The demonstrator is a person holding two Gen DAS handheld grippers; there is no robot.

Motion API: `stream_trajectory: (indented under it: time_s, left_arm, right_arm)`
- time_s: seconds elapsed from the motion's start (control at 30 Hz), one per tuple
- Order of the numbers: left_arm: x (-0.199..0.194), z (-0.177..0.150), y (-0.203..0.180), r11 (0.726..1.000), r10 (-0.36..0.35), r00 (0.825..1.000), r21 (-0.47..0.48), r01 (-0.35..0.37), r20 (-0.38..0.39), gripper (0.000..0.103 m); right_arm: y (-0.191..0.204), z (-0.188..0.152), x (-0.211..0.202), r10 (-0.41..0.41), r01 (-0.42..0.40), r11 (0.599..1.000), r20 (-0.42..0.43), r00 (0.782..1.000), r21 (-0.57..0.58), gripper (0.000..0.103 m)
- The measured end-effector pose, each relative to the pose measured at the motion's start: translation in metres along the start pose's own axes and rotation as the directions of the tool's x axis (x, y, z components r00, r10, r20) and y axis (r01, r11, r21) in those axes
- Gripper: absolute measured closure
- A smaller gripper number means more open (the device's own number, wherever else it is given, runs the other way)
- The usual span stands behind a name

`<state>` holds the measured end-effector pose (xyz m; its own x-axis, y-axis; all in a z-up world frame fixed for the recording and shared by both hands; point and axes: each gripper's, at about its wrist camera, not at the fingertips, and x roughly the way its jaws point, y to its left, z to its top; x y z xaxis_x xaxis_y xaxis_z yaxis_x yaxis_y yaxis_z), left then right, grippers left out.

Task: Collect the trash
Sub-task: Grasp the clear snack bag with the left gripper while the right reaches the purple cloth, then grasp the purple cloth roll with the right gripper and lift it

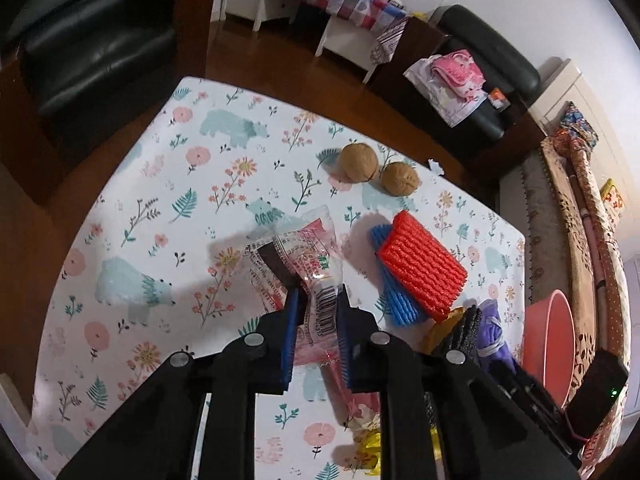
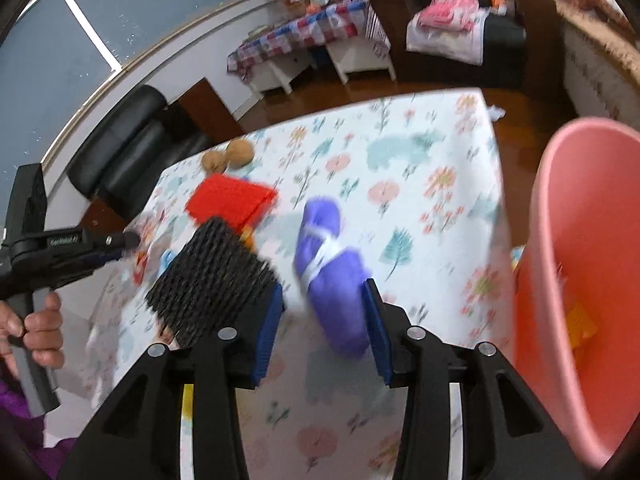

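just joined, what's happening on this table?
A person is clearing trash off a floral table with two handheld grippers. The left gripper is shut on a clear red-printed wrapper. The right gripper is open around a purple bundle, with a black foam net just beside it. A pink bin waits at the table's edge. Red foam net and two walnuts are untouched.
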<state>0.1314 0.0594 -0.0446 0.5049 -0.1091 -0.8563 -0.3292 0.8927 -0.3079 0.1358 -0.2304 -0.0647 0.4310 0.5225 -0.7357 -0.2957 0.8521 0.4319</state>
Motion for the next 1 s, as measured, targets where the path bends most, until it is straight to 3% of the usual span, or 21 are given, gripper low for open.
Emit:
stream_trajectory:
  time_s: [0.17,0.27,0.47,1.0]
  left_arm:
    - [-0.006,-0.002,-0.002,0.999,-0.024,0.999,0.036,0.023,0.025,0.086]
    - [-0.009,-0.004,-0.001,0.998,-0.04,0.999,0.055,0.038,0.037,0.086]
    - [-0.016,-0.008,0.0,0.994,-0.055,0.996,0.099,0.048,0.068,0.086]
    - [-0.036,-0.024,0.004,0.981,-0.08,0.989,0.184,0.057,0.121,0.086]
  right_arm:
    - [0.014,-0.018,-0.005,0.006,-0.006,1.0,-0.02,1.0,-0.007,0.061]
    - [0.018,-0.023,-0.013,-0.031,0.031,0.999,-0.004,1.0,-0.007,0.061]
    - [0.014,-0.019,-0.027,-0.081,0.079,0.996,0.042,0.996,0.034,0.061]
    - [0.046,0.003,-0.019,-0.179,0.185,0.98,0.087,0.98,-0.07,0.061]
